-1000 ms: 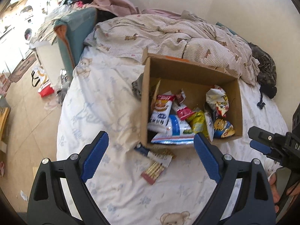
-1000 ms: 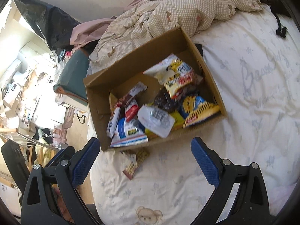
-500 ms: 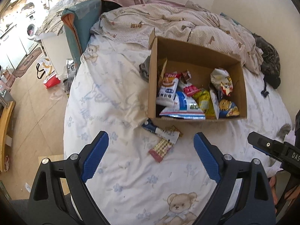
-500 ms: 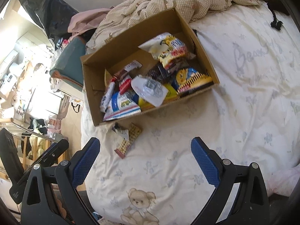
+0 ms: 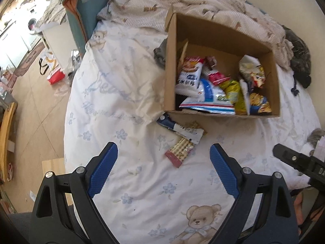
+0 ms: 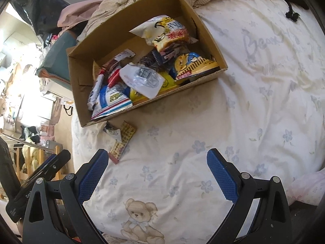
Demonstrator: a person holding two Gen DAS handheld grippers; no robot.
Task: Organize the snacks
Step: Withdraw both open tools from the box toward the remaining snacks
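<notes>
Nearest the cameras, the left claw (image 5: 162, 162) is held spread wide with nothing between its blue pads (image 5: 102, 170), and the right claw (image 6: 155, 170) is likewise released and empty. Both are pitched steeply down over the bed (image 6: 254, 101), presumably so that the flat packets can be taken from above. A printed teddy bear (image 5: 200, 221) is seen on the sheet just below the left claw.

A little farther on, two packets lie loose on the sheet, outside the box: a red-and-tan wafer pack (image 5: 179, 150) and, overlapping it at the far end, a blue-and-white wrapper (image 5: 178, 127). These are judged to be what is left to tidy, and the left claw is framed around them. The wafer pack is also seen just beside the left pad of the right claw in the right wrist view.

Beyond them, a cardboard box (image 5: 169, 77) is set on the bed with its open top upward, so that snacks can be dropped in. It is already crowded with snack bags (image 6: 142, 77), mostly heaped toward the near wall.

Farthest off, a rumpled checked quilt (image 5: 182, 6) is bunched against the wall behind the box.
</notes>
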